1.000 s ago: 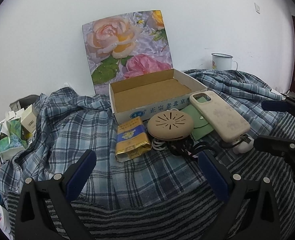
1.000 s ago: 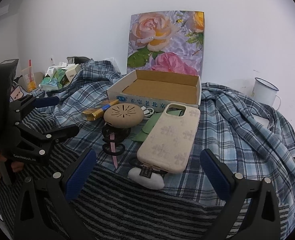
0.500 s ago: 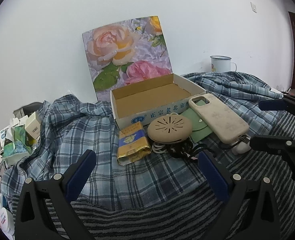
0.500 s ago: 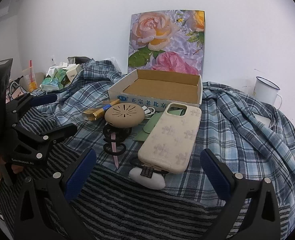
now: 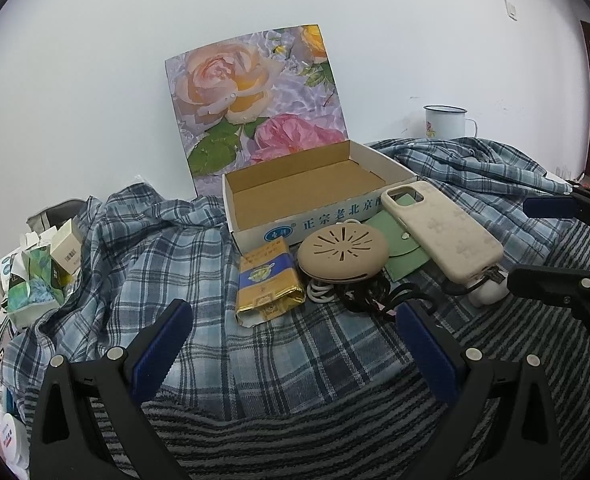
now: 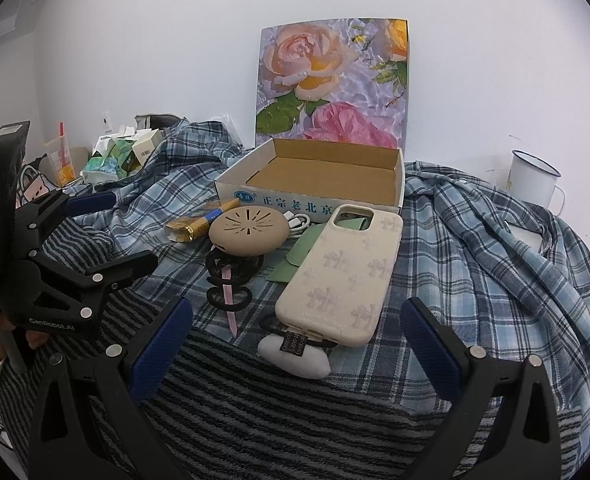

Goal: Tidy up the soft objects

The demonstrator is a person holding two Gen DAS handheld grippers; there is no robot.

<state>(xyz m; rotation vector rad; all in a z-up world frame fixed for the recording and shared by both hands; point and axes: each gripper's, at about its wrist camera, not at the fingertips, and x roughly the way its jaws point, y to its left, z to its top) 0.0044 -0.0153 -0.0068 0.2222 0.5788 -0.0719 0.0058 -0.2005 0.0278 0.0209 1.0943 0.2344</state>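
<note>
1. While both claws are hanging wide and empty, the left claw and right claw are facing the pile.
2. The phone case is lying just before the open box.
3. I'd be approaching it low, pinching its long edges, avoiding the cable beneath.

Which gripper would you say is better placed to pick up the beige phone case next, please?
Probably the right gripper: the phone case lies straight ahead between its open fingers. From the left gripper, also open, it sits off to the right, beyond the round beige case.
</note>
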